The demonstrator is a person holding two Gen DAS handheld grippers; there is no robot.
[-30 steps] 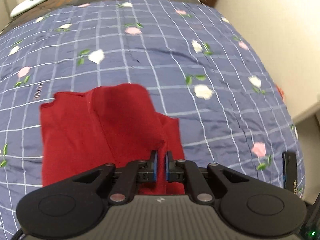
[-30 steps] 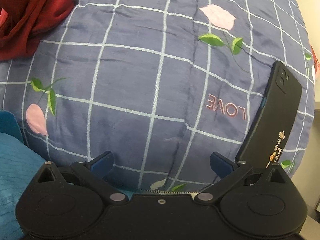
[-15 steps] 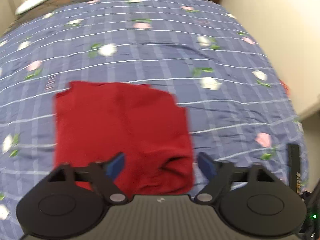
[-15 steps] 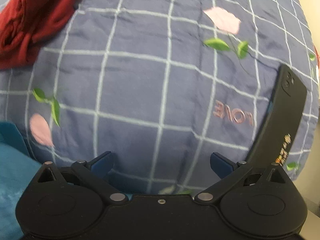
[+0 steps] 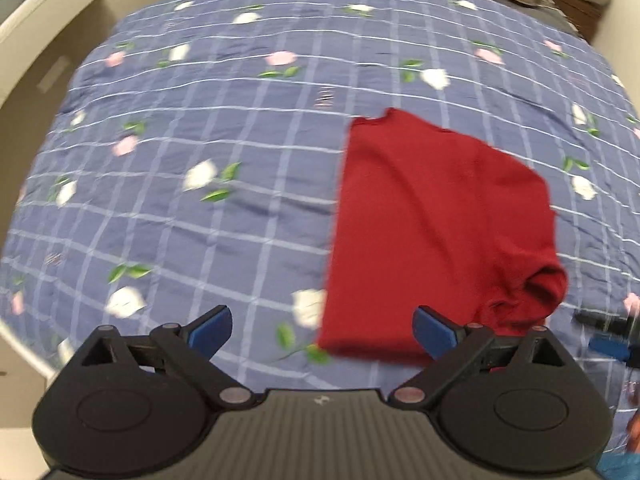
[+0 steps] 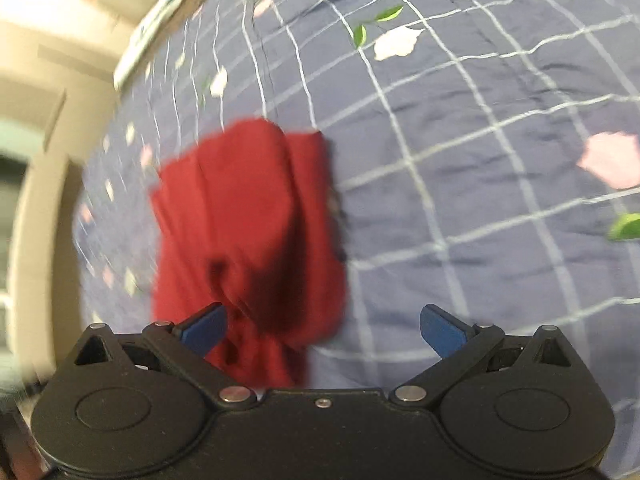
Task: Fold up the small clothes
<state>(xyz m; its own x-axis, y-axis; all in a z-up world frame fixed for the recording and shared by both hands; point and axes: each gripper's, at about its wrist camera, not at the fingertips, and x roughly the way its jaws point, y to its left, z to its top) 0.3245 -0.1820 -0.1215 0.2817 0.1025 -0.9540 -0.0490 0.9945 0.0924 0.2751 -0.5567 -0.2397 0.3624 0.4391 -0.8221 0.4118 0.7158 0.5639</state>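
Red garment (image 5: 436,232) lies folded flat on the blue checked floral quilt (image 5: 200,200), near the quilt's close edge; one near corner of it is bunched up. Left gripper (image 5: 322,330) spread wide, holding nothing, above the quilt just beside the garment's near-left corner. Right gripper (image 6: 324,330) also spread wide and empty, over the garment's near end, its left finger (image 6: 204,330) in front of the red cloth. Both views motion-blurred. Contact with the cloth can't be told.
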